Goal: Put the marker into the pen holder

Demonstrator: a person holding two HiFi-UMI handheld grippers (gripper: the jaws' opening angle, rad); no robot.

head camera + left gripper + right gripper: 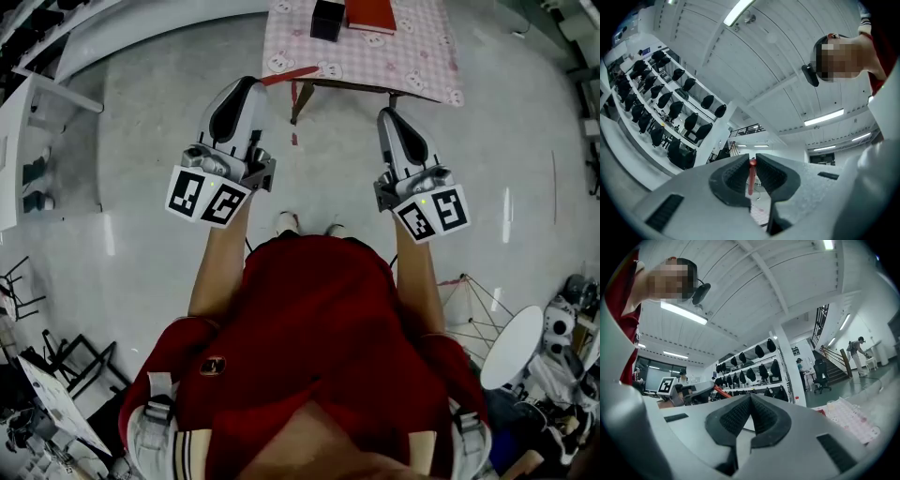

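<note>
One slim red marker [751, 176] sits pinched in the grey left gripper [752, 161], short of the pink-checked table [412, 56] bearing the black square pen holder [327, 19]; the grey right gripper [750, 397] is closed, empty.

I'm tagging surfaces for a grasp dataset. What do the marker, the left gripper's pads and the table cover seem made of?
The marker is likely smooth red plastic, given its even colour and slight sheen. The pads of the left gripper are dark, matte, ribbed: probably rubber or soft plastic. The table cover: pink checked print, cloth or vinyl; too far to tell.
</note>
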